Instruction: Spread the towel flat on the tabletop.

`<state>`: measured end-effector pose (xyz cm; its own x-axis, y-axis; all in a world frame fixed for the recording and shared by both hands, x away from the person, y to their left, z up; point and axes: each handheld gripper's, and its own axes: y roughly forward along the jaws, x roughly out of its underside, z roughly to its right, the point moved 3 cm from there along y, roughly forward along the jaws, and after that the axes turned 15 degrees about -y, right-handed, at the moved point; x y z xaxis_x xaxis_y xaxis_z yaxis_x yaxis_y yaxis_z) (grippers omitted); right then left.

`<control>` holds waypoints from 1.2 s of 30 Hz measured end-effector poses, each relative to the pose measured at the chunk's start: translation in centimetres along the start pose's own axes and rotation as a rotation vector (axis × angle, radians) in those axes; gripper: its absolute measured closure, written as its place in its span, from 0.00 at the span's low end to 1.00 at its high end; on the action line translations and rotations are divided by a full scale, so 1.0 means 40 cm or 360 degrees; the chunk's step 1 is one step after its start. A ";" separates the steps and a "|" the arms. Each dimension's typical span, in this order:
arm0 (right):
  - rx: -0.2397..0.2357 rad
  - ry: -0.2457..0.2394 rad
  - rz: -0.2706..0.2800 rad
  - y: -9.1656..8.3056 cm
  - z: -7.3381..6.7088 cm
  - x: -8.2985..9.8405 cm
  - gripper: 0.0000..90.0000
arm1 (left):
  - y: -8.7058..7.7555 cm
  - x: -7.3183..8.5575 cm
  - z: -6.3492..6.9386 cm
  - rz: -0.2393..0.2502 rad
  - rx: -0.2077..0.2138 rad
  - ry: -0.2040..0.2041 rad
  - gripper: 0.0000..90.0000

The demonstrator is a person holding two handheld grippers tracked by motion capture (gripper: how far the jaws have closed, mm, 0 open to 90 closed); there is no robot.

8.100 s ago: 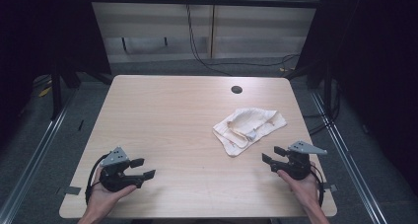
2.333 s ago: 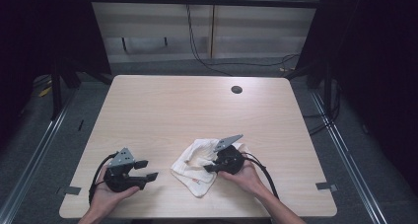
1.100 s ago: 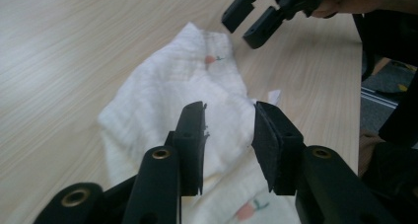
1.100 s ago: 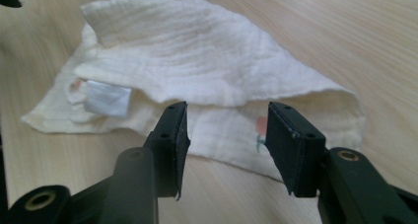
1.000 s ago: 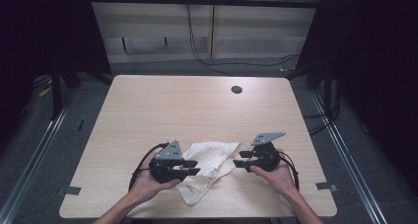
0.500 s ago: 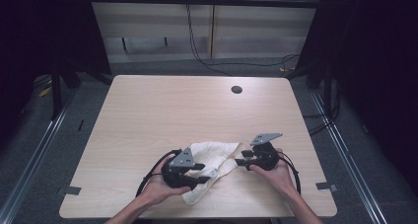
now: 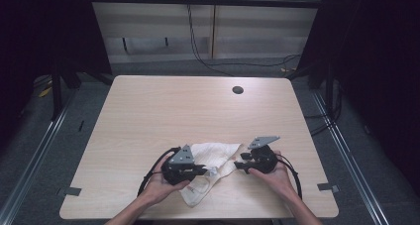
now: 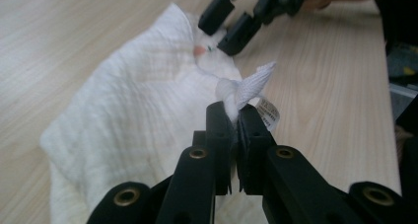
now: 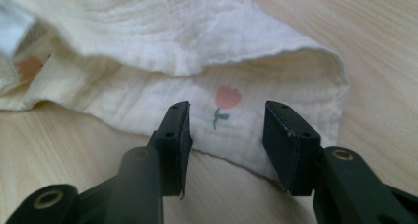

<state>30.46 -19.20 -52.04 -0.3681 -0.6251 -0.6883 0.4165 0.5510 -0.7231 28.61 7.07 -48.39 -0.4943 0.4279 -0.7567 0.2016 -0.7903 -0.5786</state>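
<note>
— That cream cloth [image 7: 214, 160] is lying crumpled near the front edge of the table [image 7: 148, 111], right between the two hands. There's a little pink flower print [image 9: 226, 98] on it.

— And the left gripper [image 8: 235, 116]?

— Its jaws are pressed together on a bunched bit of the cloth, a knotted-looking white corner [image 8: 246, 88] sticking up out of them, with a small label [image 8: 267, 113] hanging just beside it.

— The right one hasn't got hold, has it?

— No. The right gripper [image 9: 226, 130] has its jaws spread, one either side of that flower, sitting at the hem [image 9: 236, 162] where the cloth meets the wood. From above it's at the cloth's right corner [image 7: 246, 163], touching or very nearly; I can't tell which.

— So what are they up to? Nobody gave a task.

— My guess is they're taking two corners to spread or fold the thing. One corner is pinched, the second is being lined up.

— Next move, then?

— I'd say the right jaws need to slide a touch further over the edge, low enough to catch the fabric and not skate along the tabletop, then close. It's soft, thin stuff in layers, so it could easily pick up more than one.
</note>
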 end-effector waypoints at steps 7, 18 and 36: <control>0.0005 -0.0036 0.0015 -0.003 -0.003 0.001 0.65 | -0.058 -0.002 -0.029 0.0101 -0.0006 -0.0096 0.95; 0.0088 0.0044 0.0235 -0.106 0.021 0.007 0.78 | -0.103 -0.009 -0.062 0.0185 -0.0044 -0.0160 0.95; 0.0044 0.0101 0.0157 -0.025 0.067 0.045 0.63 | -0.123 -0.017 -0.100 0.0245 -0.0079 -0.0213 0.95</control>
<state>31.61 -22.35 -52.40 -0.3760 -0.5318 -0.7588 0.4757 0.5920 -0.6506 31.34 12.41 -46.24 -0.5618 0.2392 -0.7920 0.3230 -0.8178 -0.4762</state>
